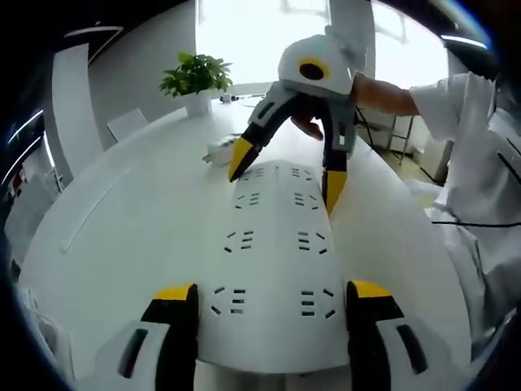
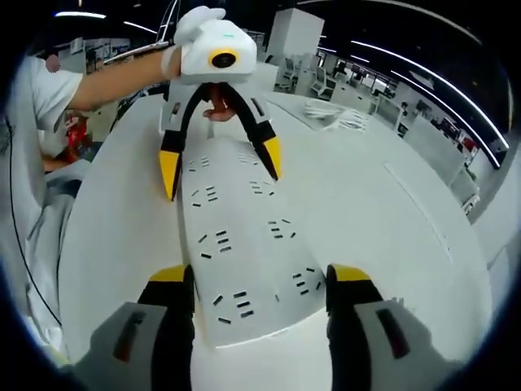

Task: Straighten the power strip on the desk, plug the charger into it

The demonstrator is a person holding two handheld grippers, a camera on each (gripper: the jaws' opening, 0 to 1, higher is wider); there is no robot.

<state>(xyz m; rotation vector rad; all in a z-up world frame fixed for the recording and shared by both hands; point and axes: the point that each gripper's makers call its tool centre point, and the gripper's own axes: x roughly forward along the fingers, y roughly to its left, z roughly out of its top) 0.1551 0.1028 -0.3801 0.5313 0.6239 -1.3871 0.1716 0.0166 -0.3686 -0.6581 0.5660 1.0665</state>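
A: L gripper [image 1: 271, 295]?
B: Jaws wide apart, yellow tips straddling one end of the strip.
A: R gripper [image 2: 259, 277]?
B: Same at opp. end, jaws spread, facing L. Bare forearm behind each.

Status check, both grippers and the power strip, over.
Left gripper open, straddling one end of power strip. Right gripper open, straddling the other end. Charger with cable lies apart on desk.

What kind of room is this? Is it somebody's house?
Probably not a house. It looks like an office or meeting room. There is a big white table with a power strip on it, a potted plant near a bright window, and rows of desks and chairs under long ceiling lights.
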